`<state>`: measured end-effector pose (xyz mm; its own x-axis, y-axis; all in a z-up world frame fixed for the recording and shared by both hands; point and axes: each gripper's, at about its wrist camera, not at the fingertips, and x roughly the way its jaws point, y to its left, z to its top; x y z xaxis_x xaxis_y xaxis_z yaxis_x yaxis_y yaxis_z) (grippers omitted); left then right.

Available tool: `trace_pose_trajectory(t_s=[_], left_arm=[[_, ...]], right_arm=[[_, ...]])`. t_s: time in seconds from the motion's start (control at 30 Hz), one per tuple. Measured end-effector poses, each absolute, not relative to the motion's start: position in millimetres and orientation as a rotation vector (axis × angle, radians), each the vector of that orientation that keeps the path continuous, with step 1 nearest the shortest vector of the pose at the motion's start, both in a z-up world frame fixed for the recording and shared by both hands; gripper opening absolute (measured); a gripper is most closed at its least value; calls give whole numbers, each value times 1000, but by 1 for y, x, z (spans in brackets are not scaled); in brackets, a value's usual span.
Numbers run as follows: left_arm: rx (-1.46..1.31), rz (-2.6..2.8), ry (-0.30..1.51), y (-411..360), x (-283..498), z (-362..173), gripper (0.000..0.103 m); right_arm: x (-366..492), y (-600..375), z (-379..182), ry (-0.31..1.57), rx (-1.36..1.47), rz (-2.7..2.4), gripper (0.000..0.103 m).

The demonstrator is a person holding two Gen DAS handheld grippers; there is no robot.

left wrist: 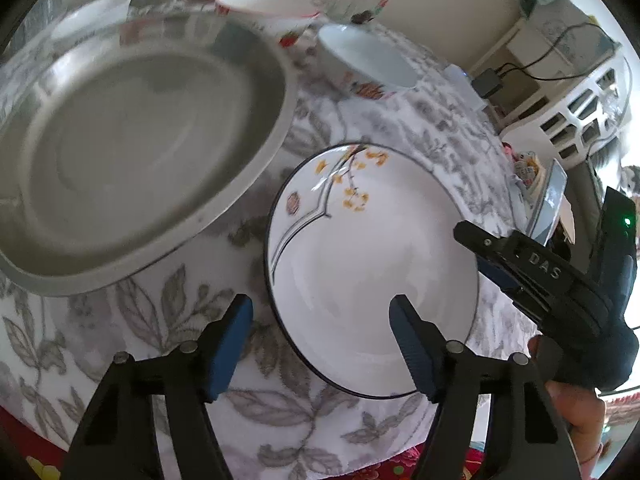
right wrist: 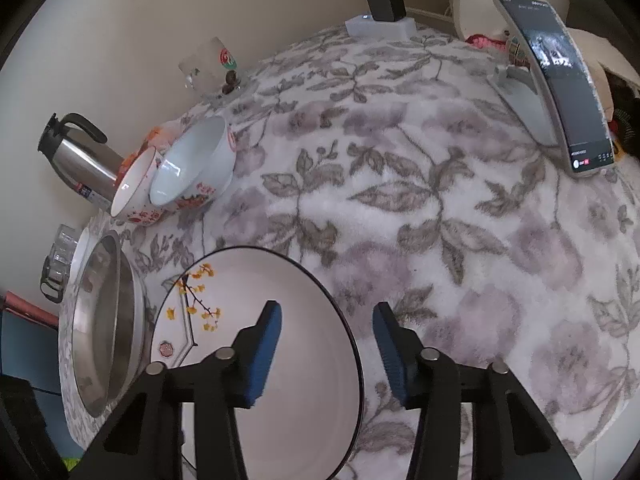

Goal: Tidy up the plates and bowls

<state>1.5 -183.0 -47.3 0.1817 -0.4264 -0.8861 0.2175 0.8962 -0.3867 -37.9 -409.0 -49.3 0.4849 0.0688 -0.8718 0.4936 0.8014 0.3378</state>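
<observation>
A home dining spot: a worktop (right wrist: 400,200) wearing a leaf-print cloth is carrying patterned bowls (right wrist: 192,168), with a steel thermos (right wrist: 80,164) standing just behind those bowls.

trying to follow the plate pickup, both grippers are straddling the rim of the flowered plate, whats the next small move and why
Probably close both grippers onto the rim. The left gripper and right gripper each have one pad inside and one outside the flowered plate, on opposite edges, not yet pinching. It lies flat on the tablecloth, so a two-sided grip should lift it level.
</observation>
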Motion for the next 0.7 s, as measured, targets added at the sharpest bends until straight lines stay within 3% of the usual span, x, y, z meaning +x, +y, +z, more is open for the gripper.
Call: trace_pose_trajectory(t_s=[0.13, 0.33, 0.43, 0.7], left_arm=[[-192, -439, 1321, -181, 4, -54, 59], [-203, -398, 1338, -176, 9, -68, 24], [-202, -404, 1319, -175, 12, -67, 19], [-221, -428, 1324, -175, 12, -70, 19]], right_arm=[[-36, -408, -57, 1066, 617, -272, 36], [-37, -408, -67, 1087, 633, -275, 26], [-37, -410, -67, 1083, 645, -275, 26], [-38, -411, -68, 1077, 669, -273, 26]])
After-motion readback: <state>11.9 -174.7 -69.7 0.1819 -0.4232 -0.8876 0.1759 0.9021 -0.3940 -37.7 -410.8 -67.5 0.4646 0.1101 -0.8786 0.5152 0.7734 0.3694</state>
